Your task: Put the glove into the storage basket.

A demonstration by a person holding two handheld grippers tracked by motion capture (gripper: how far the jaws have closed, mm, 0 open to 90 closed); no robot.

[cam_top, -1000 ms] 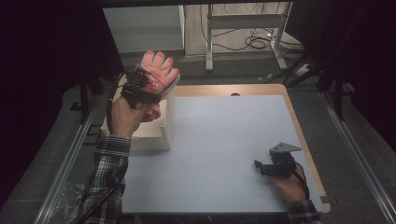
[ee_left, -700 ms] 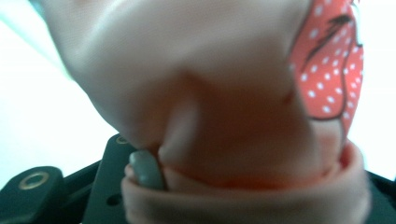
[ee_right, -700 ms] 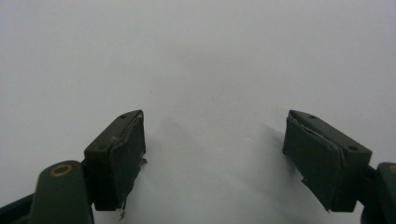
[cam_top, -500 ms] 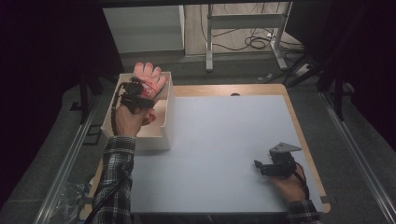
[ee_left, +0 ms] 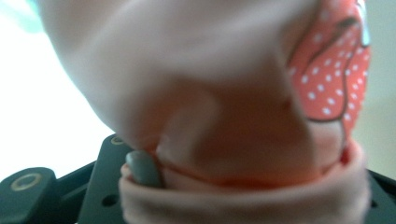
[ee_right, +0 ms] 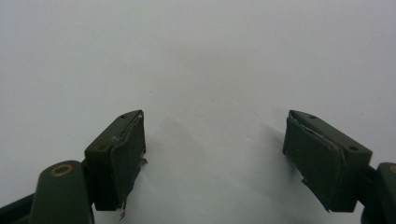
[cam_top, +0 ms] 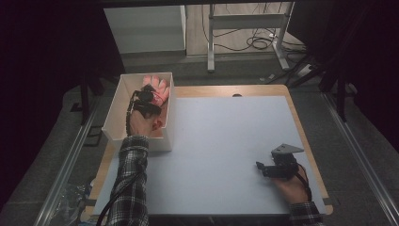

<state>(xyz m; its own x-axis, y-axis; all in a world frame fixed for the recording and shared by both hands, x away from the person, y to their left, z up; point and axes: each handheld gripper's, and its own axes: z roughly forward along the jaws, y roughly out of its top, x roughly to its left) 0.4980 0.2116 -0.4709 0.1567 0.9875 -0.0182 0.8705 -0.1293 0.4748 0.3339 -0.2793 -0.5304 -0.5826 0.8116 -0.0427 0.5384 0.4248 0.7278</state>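
L gripper (cam_top: 149,92) jaws have just been opening a bit, but the pink glove (cam_top: 157,89) is still pinched between them; in the left gripper view its cuff (ee_left: 243,196) bunches over the jaws, w/ a red white-dotted patch (ee_left: 329,79) at right. Glove and gripper sit down inside the white box (cam_top: 115,117) at the table's (cam_top: 226,141) left edge. R gripper (cam_top: 263,168) jaws spread wide, nothing between, resting on the white table surface near the right front corner.
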